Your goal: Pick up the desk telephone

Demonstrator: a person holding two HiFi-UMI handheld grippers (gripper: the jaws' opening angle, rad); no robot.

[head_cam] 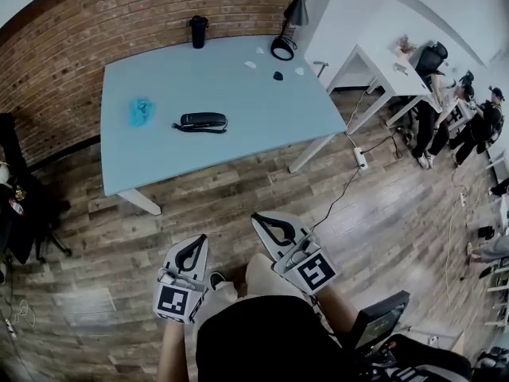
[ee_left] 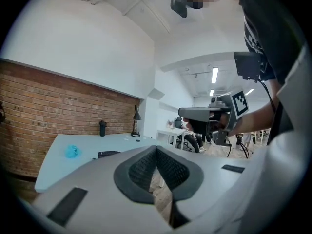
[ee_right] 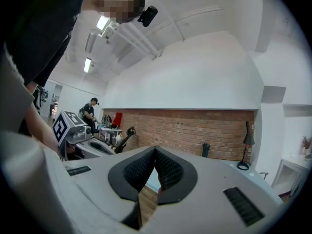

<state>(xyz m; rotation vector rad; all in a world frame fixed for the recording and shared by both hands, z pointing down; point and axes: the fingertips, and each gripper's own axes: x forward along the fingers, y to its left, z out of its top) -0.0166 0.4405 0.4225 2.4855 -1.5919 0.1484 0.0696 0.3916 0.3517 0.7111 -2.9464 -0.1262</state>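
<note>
A black desk telephone lies near the middle of a pale blue table, its cord trailing left. In the left gripper view the telephone shows small on the table beyond the jaws. Both grippers hang over the wooden floor, well short of the table's near edge. My left gripper is shut and holds nothing. My right gripper is also shut and empty, and it shows from the side in the left gripper view as the right gripper.
A crumpled blue cloth lies left of the telephone. A black cup and a black desk lamp stand at the table's far edge. A power strip and cable lie on the floor at right. People stand by white desks further right.
</note>
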